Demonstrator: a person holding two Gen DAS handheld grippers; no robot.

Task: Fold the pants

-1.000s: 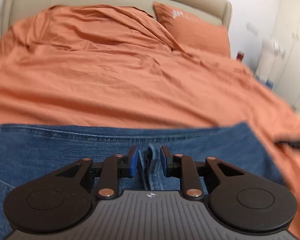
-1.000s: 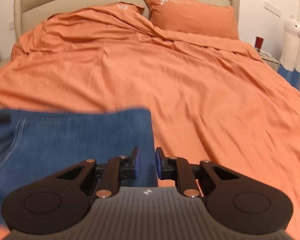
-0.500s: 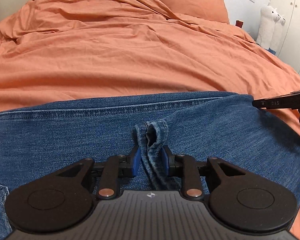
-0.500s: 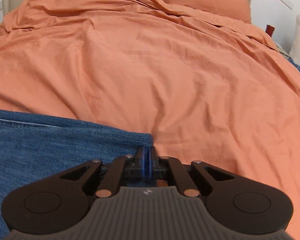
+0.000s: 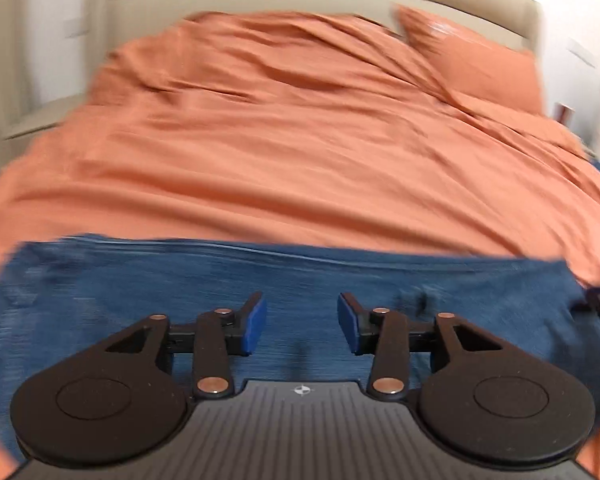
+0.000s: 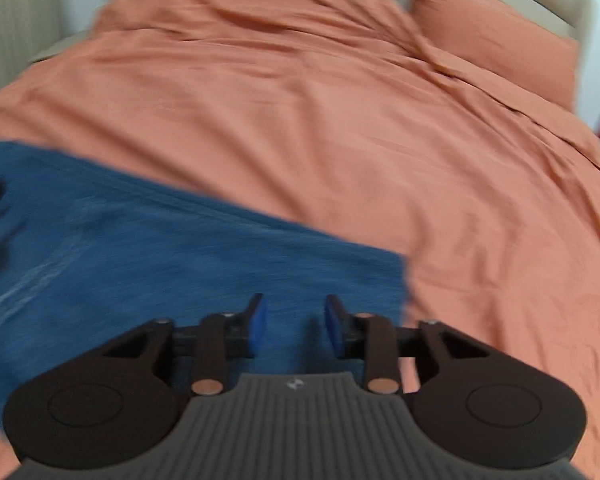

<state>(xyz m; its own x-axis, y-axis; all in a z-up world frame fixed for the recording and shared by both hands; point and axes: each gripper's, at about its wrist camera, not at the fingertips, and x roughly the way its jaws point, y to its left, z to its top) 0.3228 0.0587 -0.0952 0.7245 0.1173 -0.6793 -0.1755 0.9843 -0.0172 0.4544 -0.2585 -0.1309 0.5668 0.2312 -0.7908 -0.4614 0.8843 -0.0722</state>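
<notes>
From the left wrist, the left claw (image 5: 302, 324) hangs over the jeans (image 5: 140, 292) with its blue pads spread and nothing between them; its jaws have just been opening, so the denim fold is let go and lies flat beneath. The jeans stretch across the near part of the bed, on the orange duvet (image 5: 300, 152), their far edge running straight from side to side, which suits a fold just laid down. A dark tip at the right edge is probably the other tool, too blurred to be sure. From the right wrist, the right claw (image 6: 294, 326) is likewise parted and empty, its jaws also just opened, poised above the right-hand corner of the denim (image 6: 180, 256) where cloth meets duvet (image 6: 380, 140). An orange pillow (image 6: 500, 36) sits by the headboard (image 6: 580, 12), well apart.
</notes>
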